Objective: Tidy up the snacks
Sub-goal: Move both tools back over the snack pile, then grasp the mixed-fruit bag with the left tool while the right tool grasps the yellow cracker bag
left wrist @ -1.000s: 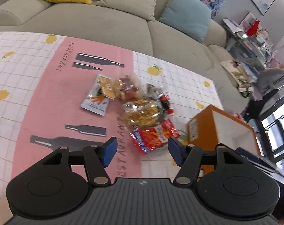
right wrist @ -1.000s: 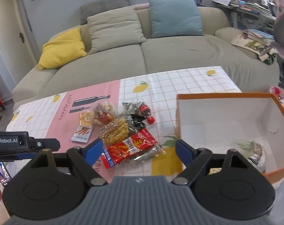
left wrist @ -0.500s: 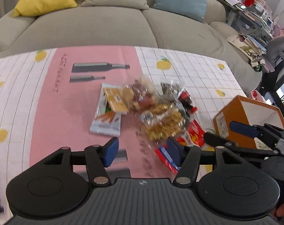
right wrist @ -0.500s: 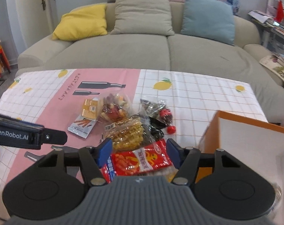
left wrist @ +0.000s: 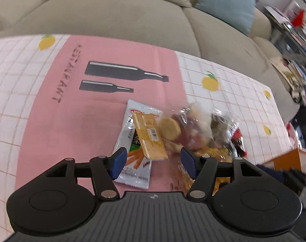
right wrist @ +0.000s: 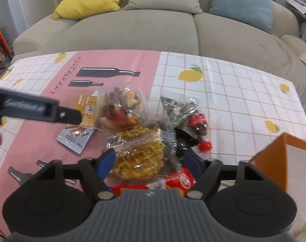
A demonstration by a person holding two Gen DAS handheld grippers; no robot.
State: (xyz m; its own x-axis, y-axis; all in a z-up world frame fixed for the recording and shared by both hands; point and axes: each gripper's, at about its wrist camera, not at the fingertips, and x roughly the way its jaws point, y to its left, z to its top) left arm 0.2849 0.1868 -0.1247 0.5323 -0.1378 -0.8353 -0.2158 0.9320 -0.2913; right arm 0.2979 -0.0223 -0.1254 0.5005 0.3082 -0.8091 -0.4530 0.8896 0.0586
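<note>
Two grippers hover over a heap of snack packets, both with fingers spread wide and holding nothing

Lowest in the right wrist frame, the right gripper (right wrist: 147, 162) straddles a clear bag of yellow noodle snacks (right wrist: 139, 157); a red packet (right wrist: 173, 182) beneath it is mostly hidden by the gripper body. At lower centre of the left wrist frame, the left gripper (left wrist: 151, 161) frames the near ends of a silver sachet (left wrist: 135, 151) and the orange cracker pack (left wrist: 149, 136) lying on it. Mid-frame sit a clear bag of mixed sweets (right wrist: 122, 109) and a crumpled dark wrapper (right wrist: 180, 109), its print unreadable, touching a red cola-bottle toy (right wrist: 199, 127). An orange box (right wrist: 274, 159) is cut off at the right edge, its inside mostly out of view. Farther up, the tablecloth (right wrist: 223, 84) ends at a beige sofa (right wrist: 153, 26)
</note>
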